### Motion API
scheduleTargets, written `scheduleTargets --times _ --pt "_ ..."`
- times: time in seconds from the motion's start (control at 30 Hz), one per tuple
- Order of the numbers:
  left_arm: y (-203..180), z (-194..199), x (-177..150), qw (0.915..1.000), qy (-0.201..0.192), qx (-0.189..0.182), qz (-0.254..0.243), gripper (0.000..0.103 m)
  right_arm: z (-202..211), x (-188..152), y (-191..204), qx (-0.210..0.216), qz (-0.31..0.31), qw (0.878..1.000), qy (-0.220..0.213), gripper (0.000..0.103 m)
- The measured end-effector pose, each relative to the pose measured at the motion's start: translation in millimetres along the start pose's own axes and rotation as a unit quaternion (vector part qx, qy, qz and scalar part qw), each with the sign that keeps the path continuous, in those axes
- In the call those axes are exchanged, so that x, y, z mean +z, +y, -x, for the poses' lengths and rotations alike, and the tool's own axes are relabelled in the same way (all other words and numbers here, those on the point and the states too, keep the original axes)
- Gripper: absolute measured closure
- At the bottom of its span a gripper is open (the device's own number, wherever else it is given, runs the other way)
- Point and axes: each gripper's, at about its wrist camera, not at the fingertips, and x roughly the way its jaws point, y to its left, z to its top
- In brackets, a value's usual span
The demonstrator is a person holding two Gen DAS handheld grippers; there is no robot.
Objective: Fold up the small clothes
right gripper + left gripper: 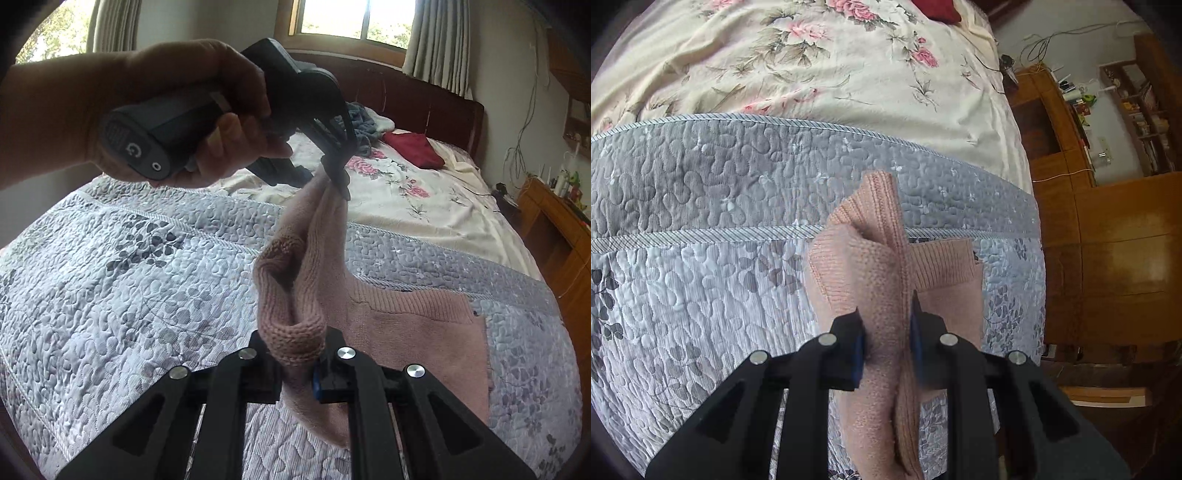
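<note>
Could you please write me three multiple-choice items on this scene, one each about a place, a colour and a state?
1. Where does the lower part of the pink knit garment rest?
A. on the grey quilt
B. on the wooden cabinet
C. on the floor

2. What colour is the cloth near the headboard?
A. green
B. dark red
C. yellow

3. How are the two tongs?
A. both open
B. one open
C. both shut on the garment

Answers: 1 A, its flat part lies on the quilt; 2 B, the dark red cloth shows there; 3 C, left tongs and right tongs both pinch knit.
</note>
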Motion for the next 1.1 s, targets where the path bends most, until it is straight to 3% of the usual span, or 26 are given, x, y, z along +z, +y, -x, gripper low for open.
scheduleTargets --times 0.57,1.1 --pt "-108.3 -58.7 2.0 0.9979 0.014 0.037 -0.051 0.085 18.5 -22.2 -95.2 -0.018 -0.097 0.995 -0.004 0.092" --pt "-166.2 -137.2 -7.0 0.9931 0.038 0.081 -0.076 0.086 14.1 -68.1 -169.7 -0.018 -0.167 0.986 0.018 0.092"
